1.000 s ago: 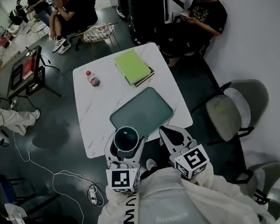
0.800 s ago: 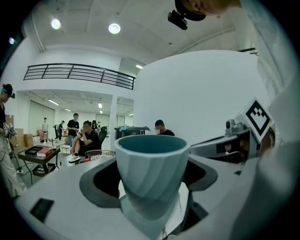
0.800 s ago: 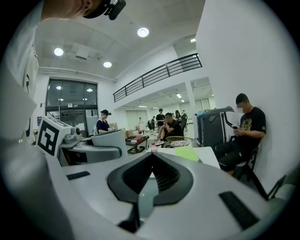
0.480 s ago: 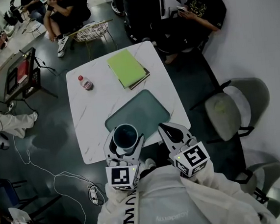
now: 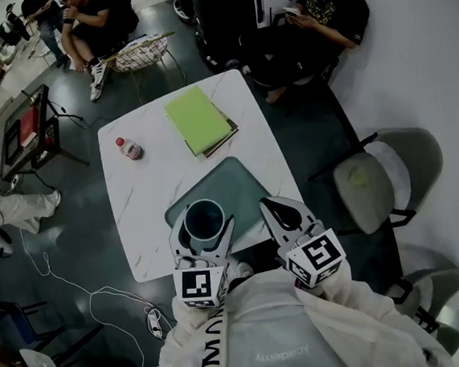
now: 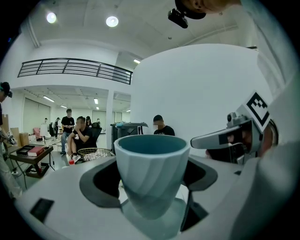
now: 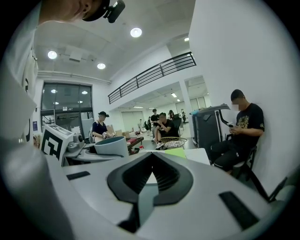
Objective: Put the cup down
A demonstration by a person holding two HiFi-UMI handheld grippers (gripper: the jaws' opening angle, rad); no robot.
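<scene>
Evidently the set-down itself is the step in hand: the left gripper (image 5: pixel 205 236) is clamped on the ribbed blue-grey cup (image 6: pixel 151 164), held upright between its jaws, with the grey-green mat (image 5: pixel 237 182) below and just ahead of it on the white table (image 5: pixel 134 196). The right gripper (image 5: pixel 281 212), alongside to its right, has its jaws together on nothing. Next, I judge, the left gripper must lower until the cup's base sits flat, then part its jaws.
</scene>
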